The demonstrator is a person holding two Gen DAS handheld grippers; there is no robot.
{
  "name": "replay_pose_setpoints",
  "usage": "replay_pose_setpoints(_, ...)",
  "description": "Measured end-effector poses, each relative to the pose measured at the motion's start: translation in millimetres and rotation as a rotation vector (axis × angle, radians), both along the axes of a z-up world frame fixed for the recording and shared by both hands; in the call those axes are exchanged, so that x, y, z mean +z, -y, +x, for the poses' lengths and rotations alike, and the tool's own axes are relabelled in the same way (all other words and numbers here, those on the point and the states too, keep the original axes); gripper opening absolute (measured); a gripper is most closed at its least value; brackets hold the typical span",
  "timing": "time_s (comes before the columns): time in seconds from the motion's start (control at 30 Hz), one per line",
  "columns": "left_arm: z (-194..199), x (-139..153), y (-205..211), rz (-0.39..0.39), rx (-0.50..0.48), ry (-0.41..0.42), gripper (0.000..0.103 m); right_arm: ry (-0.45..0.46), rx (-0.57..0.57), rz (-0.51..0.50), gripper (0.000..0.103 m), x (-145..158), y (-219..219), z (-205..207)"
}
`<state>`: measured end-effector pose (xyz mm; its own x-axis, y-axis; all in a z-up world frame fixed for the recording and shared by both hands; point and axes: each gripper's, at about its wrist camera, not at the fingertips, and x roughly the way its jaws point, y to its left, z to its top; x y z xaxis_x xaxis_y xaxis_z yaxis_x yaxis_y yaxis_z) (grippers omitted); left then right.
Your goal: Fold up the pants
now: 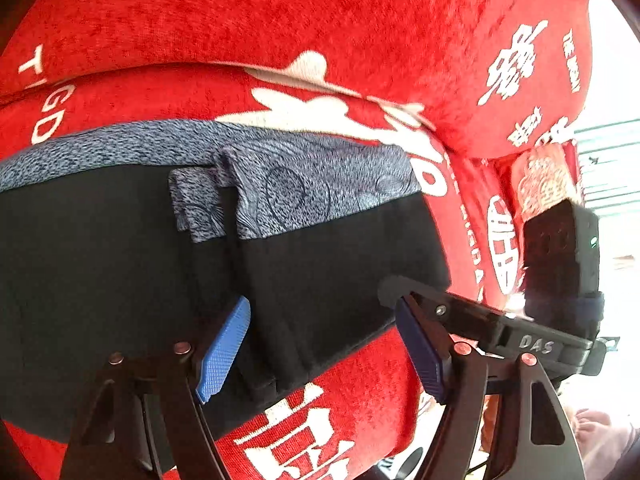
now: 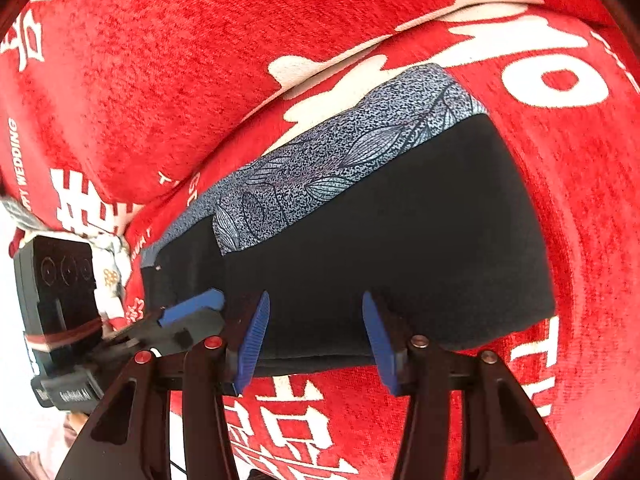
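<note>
Black pants with a grey-blue leaf-patterned band lie folded in layers on a red sofa seat. My left gripper stands open over the pants' near edge, its blue pads on either side of a stacked fold and not pressing it. In the right wrist view the same pants stretch away. My right gripper is open above their near hem with flat black cloth under the gap. A blue fingertip of the left gripper rests at the pants' left end.
The red backrest with white lettering rises right behind the pants. The right gripper's black housing and tracker box sit close on the right. A hand shows at the lower right. The sofa's arm ends there.
</note>
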<state>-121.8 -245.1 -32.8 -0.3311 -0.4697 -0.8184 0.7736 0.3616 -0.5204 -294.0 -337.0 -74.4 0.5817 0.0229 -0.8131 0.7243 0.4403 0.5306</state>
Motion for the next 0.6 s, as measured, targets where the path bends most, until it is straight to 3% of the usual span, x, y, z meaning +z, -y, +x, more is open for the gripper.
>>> replay_pose_setpoints(0.2, 4, -8, 1, -0.001, 0.016, -0.035, 0.076, 0.032, -0.010, 0.027, 0.053, -3, 3, -4)
replay_pose_setpoints(0.3, 3, -10, 1, 0.005, 0.014, -0.053, 0.064, 0.051, -0.020, 0.035, 0.053, -3, 3, -7)
replay_pose_setpoints(0.6, 9, -21, -1, 0.039, 0.061, -0.060, 0.064, 0.064, -0.045, 0.024, 0.053, 8, 4, -18)
